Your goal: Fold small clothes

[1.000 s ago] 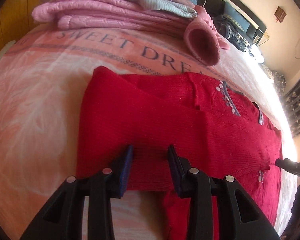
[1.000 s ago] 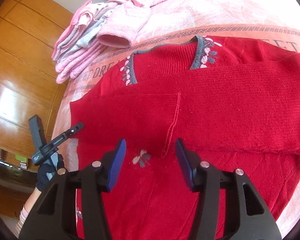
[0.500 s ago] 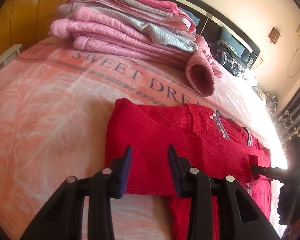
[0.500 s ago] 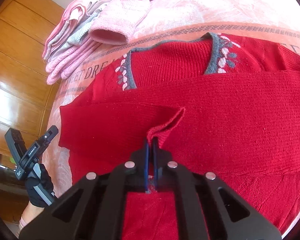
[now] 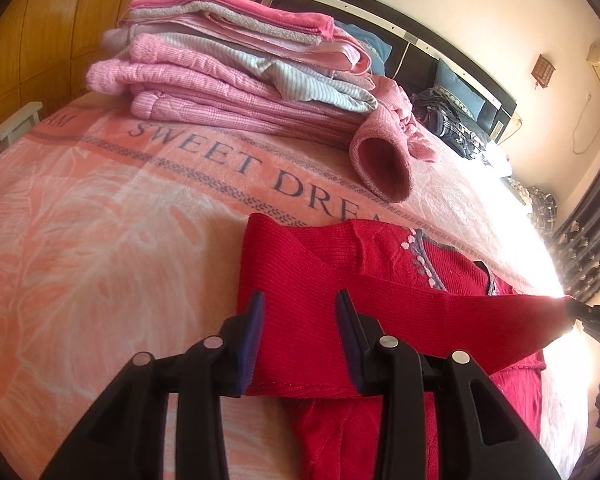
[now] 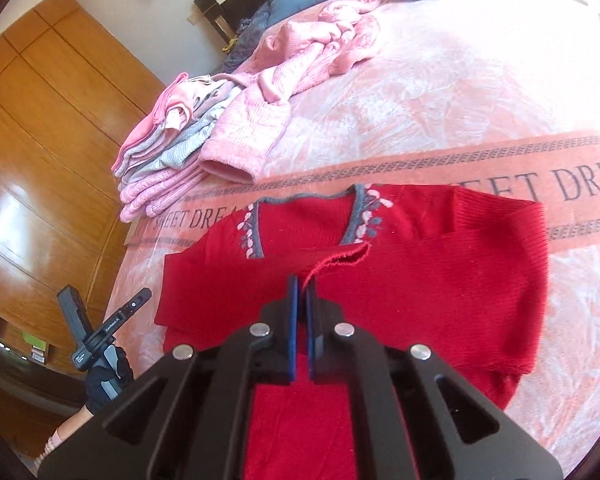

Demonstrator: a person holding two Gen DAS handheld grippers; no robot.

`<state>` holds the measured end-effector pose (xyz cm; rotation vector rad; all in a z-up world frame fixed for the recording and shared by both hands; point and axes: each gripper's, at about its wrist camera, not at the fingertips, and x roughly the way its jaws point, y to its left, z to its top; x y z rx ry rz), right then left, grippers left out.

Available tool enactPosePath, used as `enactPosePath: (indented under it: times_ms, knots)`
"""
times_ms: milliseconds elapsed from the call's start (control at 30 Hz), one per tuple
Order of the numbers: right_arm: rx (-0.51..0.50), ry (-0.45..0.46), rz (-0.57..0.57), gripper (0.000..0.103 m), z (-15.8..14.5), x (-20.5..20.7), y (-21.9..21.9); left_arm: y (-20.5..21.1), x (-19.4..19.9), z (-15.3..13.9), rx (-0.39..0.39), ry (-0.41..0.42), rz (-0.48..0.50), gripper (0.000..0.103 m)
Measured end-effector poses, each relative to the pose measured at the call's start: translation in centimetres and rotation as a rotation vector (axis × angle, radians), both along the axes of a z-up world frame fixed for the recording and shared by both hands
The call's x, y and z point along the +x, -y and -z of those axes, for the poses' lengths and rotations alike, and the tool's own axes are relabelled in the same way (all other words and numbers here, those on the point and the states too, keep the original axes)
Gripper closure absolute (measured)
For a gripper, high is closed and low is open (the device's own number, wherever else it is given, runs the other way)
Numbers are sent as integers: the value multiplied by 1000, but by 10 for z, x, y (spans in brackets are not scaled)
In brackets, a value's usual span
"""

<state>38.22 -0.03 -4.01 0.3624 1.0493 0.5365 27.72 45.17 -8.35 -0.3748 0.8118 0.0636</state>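
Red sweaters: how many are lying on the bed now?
1. The red sweater lies on the pink blanket, its cuff pinched by the right gripper. Others could hide in the pink stack.

Sweater (image 6: 440, 280) on bedspread (image 6: 460, 100), clothes stack (image 5: 228, 68) behind it.

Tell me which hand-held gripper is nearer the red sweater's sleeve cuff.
Right. The right hand-held gripper is shut on the sleeve cuff, holding it above the red sweater. The left hand-held gripper hovers open over the sweater's far folded side, away from the cuff.
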Motion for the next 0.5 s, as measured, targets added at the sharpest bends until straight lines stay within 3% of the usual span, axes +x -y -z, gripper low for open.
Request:
enactPosePath:
  times_ms: [233,333,500]
  knots:
    - [-41,-18,96,101,18,3,46,38,13,11,71,-30,67,66]
    - [-118,-15,138,101,30,6,58,47,17,21,90,-65,77,66]
    - [-129,-99,168,101,66,13,73,54,22,41,119,-127,97,65]
